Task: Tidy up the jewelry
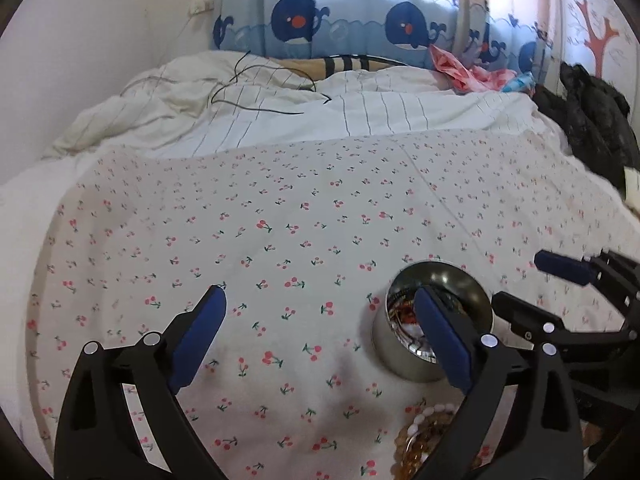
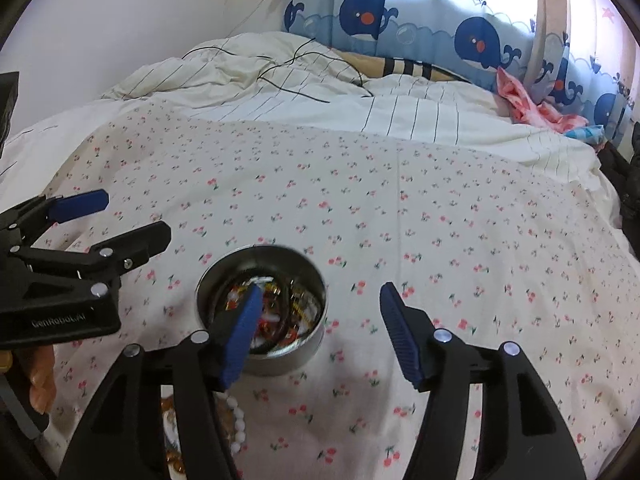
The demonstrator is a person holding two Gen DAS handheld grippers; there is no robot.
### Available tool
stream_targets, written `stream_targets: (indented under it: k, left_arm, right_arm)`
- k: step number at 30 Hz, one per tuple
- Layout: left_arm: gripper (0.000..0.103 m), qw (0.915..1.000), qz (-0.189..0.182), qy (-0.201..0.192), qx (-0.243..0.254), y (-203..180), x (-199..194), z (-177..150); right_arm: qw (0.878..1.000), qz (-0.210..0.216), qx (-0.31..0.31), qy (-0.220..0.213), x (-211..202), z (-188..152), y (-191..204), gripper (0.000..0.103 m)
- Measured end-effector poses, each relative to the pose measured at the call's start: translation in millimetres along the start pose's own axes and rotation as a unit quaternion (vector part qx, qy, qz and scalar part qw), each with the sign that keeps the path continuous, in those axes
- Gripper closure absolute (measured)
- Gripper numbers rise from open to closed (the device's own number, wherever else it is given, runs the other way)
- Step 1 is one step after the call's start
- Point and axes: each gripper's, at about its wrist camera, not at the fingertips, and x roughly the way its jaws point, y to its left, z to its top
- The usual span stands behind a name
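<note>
Left claw (image 1: 320, 316), jaws apart and empty, hovers left of the metal tin (image 2: 260, 308) on the bed (image 2: 440, 220); right claw (image 2: 320, 316), likewise spread, is nearer. Loose bead bracelets (image 2: 236, 420) lie just near of the tin.

Black plastic left gripper (image 1: 318, 322) & right gripper (image 2: 320, 300), blue ribbed pads, silver rivets, white "GenRobot.AI" lettering.

Daylight poured through the whale curtain (image 1: 360, 28) at the head of the bed, blown out to white along the top. The cherry-print sheet (image 2: 400, 216) lay evenly lit, with only soft shadows. Both views bowed hard at their dark round edges. The metal tin (image 2: 260, 308) looked smeared with motion blur.
</note>
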Motion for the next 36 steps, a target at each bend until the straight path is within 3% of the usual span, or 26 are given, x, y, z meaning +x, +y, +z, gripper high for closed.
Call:
stream_targets:
  k: [3, 29, 35, 36]
  left_arm:
    - [0.011, 0.9998, 0.008, -0.005, 0.02, -4.5, -10.9, -7.4]
    - [0.008, 0.9964, 0.023, -0.025, 0.078, -11.1, -44.0, -22.7]
    - [0.008, 0.9974, 0.001, 0.007, 0.071, 0.3, -37.1, -27.2]
    - [0.008, 0.9978, -0.006, 0.018, 0.064, 5.7, -34.1, -28.4]
  right_arm:
    - [1.0, 0.002, -0.006, 0.002, -7.1, -5.7, 3.9, 0.036]
    - [0.998, 0.022, -0.048, 0.03, -18.4, -38.6, 14.2, 0.035]
    - [0.996, 0.037, -0.065, 0.042, -19.0, -43.3, 16.5, 0.036]
    - [0.996, 0.04, -0.068, 0.044, -19.1, -44.6, 17.0, 0.042]
